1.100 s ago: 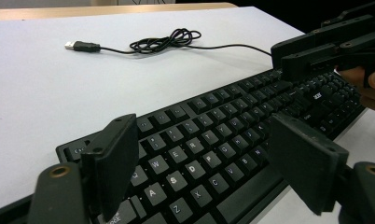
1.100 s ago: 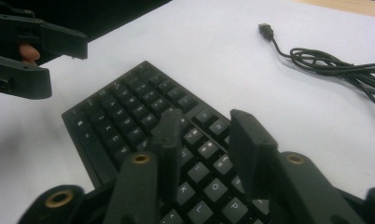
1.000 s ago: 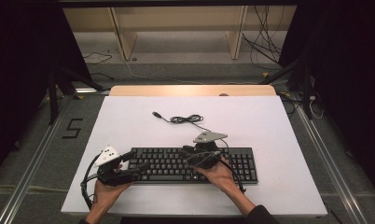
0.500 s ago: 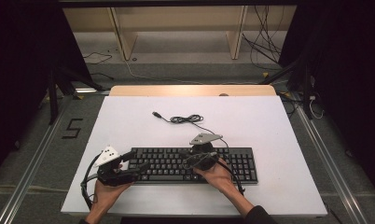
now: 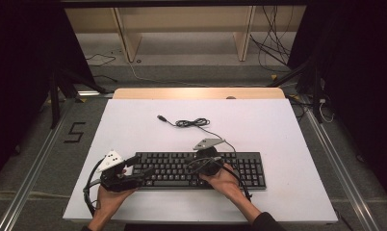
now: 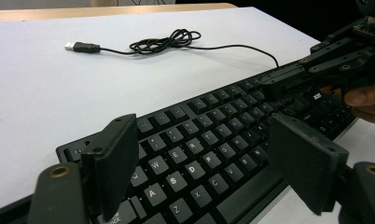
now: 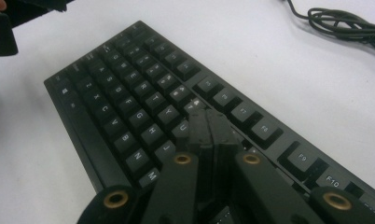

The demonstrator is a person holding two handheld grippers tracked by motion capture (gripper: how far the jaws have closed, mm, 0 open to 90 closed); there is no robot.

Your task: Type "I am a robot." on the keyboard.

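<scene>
A black keyboard [image 5: 249, 169] [image 6: 199, 140] [image 7: 129, 102] lies near the front of the white table [image 5: 278, 125]. Its thin black cable [image 5: 191, 123] [image 6: 167, 42] [image 7: 349, 23] coils behind it and ends in a loose USB plug [image 5: 161, 117] [image 6: 78, 46]. My right gripper [image 5: 189, 162] [image 7: 206, 116] [image 6: 269, 86] is shut, jaws pressed together with nothing between them, tips low over the middle keys. My left gripper [image 5: 142, 171] [image 6: 204, 154] is open at the keyboard's left end, jaws spread wide above the letter keys.
Bare white tabletop stretches behind and to the right of the keyboard. A wooden strip [image 5: 196, 93] runs along the table's far edge, with shelving [image 5: 182, 29] and floor cables [image 5: 273, 53] beyond. Metal rails [image 5: 32, 178] flank the table.
My right gripper has edged a little to the left over the keyboard. The left gripper has stayed where it was.
</scene>
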